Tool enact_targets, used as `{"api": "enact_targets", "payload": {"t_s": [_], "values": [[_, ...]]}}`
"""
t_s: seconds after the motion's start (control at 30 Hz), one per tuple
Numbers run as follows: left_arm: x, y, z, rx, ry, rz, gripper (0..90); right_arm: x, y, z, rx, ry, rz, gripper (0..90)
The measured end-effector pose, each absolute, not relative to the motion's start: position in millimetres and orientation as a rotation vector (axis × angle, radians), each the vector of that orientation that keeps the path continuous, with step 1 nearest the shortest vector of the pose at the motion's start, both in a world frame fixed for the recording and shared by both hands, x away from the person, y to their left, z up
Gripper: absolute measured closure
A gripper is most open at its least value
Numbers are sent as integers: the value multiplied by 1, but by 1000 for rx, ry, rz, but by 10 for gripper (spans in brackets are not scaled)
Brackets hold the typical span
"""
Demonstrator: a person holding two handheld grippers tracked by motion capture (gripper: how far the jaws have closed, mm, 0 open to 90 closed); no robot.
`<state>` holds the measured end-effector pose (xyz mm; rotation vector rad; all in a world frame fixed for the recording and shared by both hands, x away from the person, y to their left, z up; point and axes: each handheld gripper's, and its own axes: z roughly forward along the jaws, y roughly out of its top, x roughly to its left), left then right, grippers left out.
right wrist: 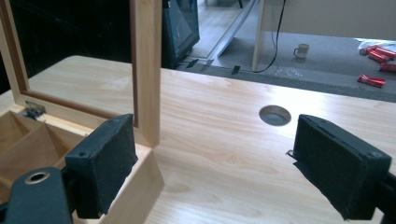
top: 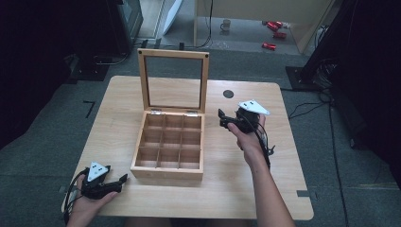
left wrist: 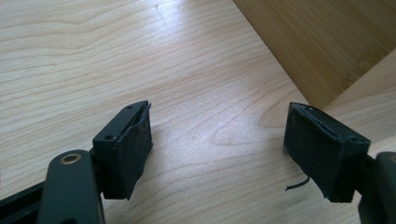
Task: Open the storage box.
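Nearest the person, the left gripper [top: 106, 182] lay low at the near-left corner of the table [top: 283, 142], its jaws spread wide with nothing between them. In the left gripper view only bare tabletop lay between the pads, and the near corner of the wooden box [left wrist: 327, 42] stood ahead of them and off toward the right-hand jaw, close but not touching.

Farther out, the right gripper [top: 227, 119] was held above the table just beside the box's right wall, near its hinged back edge. Its jaws were also wide apart and empty. In the right gripper view the box's right rim sat at the left-hand jaw, and the upright side rail of the lid [right wrist: 145, 65] rose just beyond that jaw. The round hole in the table [right wrist: 274, 115] lay farther ahead, between the two jaws.

The box [top: 169, 142] sat mid-table with nine empty compartments. Its slightly longer side ran away from the person, and its opening faced up. The glass-paned lid [top: 173, 80] stood open and roughly upright on the far edge. Judging by this, the right hand [top: 249, 139] was better placed for the lid.
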<state>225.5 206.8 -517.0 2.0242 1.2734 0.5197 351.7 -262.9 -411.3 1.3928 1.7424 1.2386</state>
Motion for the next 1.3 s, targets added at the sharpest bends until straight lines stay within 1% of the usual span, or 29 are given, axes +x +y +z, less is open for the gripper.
{"api": "enact_targets", "payload": {"t_s": [0.5,1.13,1.3], "values": [[225,206,-517,2026,1273,522,241,330,-293,-426,1435,1724,1195,130],[225,206,-517,2030,1273,528,242,303,-322,-449,1491,1717,1161,130],[225,206,-517,2028,1274,528,242,294,-330,-456,1497,1728,1144,95]]}}
